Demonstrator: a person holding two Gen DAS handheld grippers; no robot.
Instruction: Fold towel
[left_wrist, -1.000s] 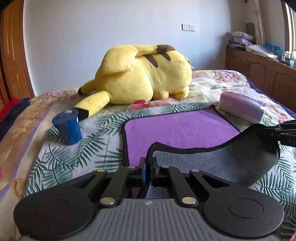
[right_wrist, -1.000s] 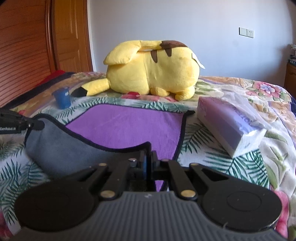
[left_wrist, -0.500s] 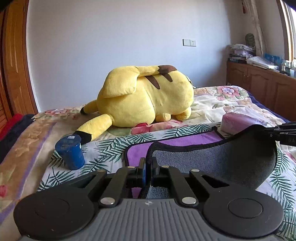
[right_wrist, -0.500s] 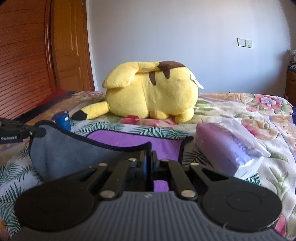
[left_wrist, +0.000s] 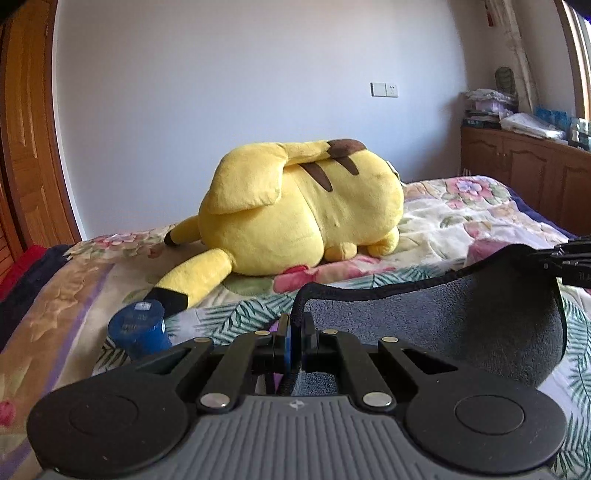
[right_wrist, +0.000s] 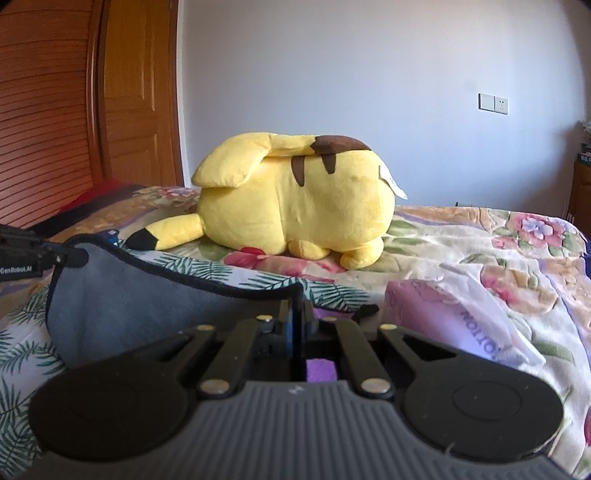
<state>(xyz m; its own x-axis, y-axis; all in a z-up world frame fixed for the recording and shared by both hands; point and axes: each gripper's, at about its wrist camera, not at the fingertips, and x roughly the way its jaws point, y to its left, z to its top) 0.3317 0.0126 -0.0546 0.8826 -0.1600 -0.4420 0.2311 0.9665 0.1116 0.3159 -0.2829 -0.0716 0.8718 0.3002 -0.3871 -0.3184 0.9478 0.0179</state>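
Note:
The towel (left_wrist: 443, 325) is purple on one face and grey on the other, with a black hem. Its near edge is lifted off the bed and hangs between my two grippers, grey side toward me. My left gripper (left_wrist: 294, 325) is shut on the towel's left corner. My right gripper (right_wrist: 295, 314) is shut on the right corner; the grey sag (right_wrist: 140, 306) shows to its left. A sliver of purple (right_wrist: 320, 370) shows under the right gripper. The right gripper also shows in the left wrist view (left_wrist: 535, 255), the left one in the right wrist view (right_wrist: 83, 256).
A big yellow plush (left_wrist: 303, 210) lies on the floral bed (left_wrist: 461, 218) behind the towel. A blue cup (left_wrist: 138, 328) stands at left. A purple tissue pack (right_wrist: 450, 317) lies at right. A wooden cabinet (left_wrist: 528, 177) stands along the right wall.
Both grippers have risen and moved forward with the towel's near edge. The folded-over grey part now covers nearly all of the purple face.

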